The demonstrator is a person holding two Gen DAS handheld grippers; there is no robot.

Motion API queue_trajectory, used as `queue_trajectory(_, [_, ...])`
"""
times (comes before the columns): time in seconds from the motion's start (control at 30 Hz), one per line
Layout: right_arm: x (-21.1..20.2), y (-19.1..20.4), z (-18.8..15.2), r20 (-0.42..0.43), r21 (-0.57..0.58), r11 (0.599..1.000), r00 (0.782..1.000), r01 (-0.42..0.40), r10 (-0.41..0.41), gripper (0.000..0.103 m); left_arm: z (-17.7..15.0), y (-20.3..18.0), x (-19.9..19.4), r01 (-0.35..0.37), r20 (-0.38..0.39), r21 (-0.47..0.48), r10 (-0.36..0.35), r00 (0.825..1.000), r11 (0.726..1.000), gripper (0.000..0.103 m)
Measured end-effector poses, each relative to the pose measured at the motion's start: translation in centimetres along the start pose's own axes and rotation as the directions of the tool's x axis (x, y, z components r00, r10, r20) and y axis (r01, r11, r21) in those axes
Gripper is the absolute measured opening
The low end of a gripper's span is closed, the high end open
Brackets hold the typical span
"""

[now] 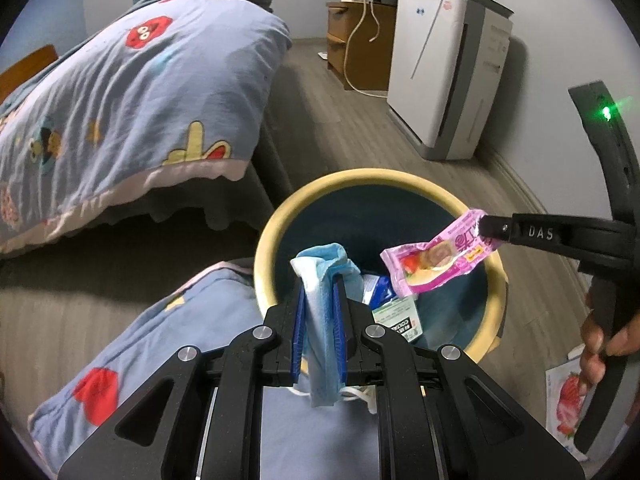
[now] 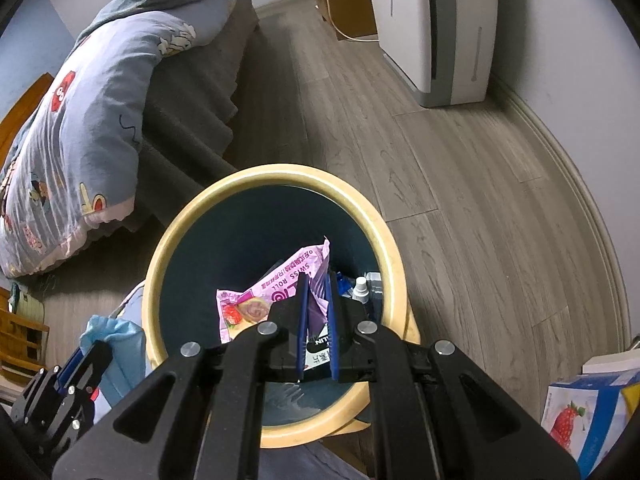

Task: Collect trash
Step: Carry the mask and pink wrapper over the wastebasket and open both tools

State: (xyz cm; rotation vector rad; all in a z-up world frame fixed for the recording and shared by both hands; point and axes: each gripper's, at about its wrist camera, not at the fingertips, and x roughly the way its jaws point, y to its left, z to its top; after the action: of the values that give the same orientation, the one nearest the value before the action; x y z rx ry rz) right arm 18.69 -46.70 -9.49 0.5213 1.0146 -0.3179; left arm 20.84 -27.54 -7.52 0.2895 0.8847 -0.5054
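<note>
Over the yellow-rimmed bin (image 2: 168,240), right gripper (image 2: 316,300) jaws are clamped on a pink snack wrapper (image 2: 256,304); left gripper (image 1: 320,320) jaws pinch a blue face mask (image 1: 324,264). Both items judged light, limp, crinkly; edge holds suffice.

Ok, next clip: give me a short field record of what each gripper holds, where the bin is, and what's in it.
left gripper: shut on a blue face mask, at the near rim of the bin
right gripper: shut on a pink snack wrapper, over the bin opening
bin: yellow rim, dark inside, on the wood floor beside the bed
bin contents: packaging and a small bottle
task state: both items not yet dropped
</note>
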Motion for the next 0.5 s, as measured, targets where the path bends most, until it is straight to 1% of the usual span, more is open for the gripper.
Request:
queue_trajectory(0.13, [0.0, -0.17, 0.13, 0.007, 0.002, 1.0, 1.0, 0.01, -0.01, 0.009, 0.07, -0.32, -0.03, 0.005, 0.027, 0.003, -0.005, 1.0, 1.0, 0.014])
queue_trajectory(0.17, [0.05, -0.21, 0.21, 0.008, 0.003, 1.0, 1.0, 0.013, -0.013, 0.01, 0.14, -0.33, -0.2, 0.01, 0.043, -0.003, -0.01, 0.999, 1.0, 0.015])
queue_trajectory(0.2, [0.02, -0.19, 0.23, 0.01, 0.004, 1.0, 1.0, 0.016, -0.016, 0.013, 0.16, -0.34, -0.31, 0.011, 0.05, -0.004, -0.011, 0.999, 1.0, 0.016])
queue_trajectory(0.23, [0.04, -0.23, 0.25, 0.011, 0.006, 1.0, 1.0, 0.018, -0.018, 0.018, 0.22, -0.36, -0.37, 0.011, 0.056, -0.004, -0.011, 0.998, 1.0, 0.019])
queue_trajectory(0.3, [0.02, -0.31, 0.3, 0.016, 0.01, 1.0, 1.0, 0.018, -0.018, 0.044, 0.26, -0.42, -0.44, 0.005, 0.063, -0.001, -0.005, 0.998, 1.0, 0.024])
queue_trajectory(0.4, [-0.08, -0.24, 0.43, 0.024, 0.018, 1.0, 1.0, 0.015, -0.016, 0.057, 0.22, -0.3, -0.4, 0.002, 0.062, -0.004, -0.002, 0.998, 1.0, 0.038])
queue_trajectory(0.43, [-0.14, -0.19, 0.45, 0.027, 0.018, 1.0, 1.0, 0.015, -0.015, 0.06, 0.13, -0.22, -0.44, 0.001, 0.063, -0.008, 0.0, 0.998, 1.0, 0.049])
queue_trajectory(0.47, [-0.17, -0.12, 0.46, 0.029, 0.015, 1.0, 0.999, 0.015, -0.015, 0.065, -0.01, -0.09, -0.57, -0.001, 0.069, -0.013, 0.002, 0.998, 1.0, 0.059])
queue_trajectory(0.5, [-0.23, -0.04, 0.47, 0.032, 0.012, 1.0, 0.999, 0.016, -0.016, 0.069, -0.13, 0.05, -0.7, -0.006, 0.075, -0.018, 0.007, 0.997, 1.0, 0.064])
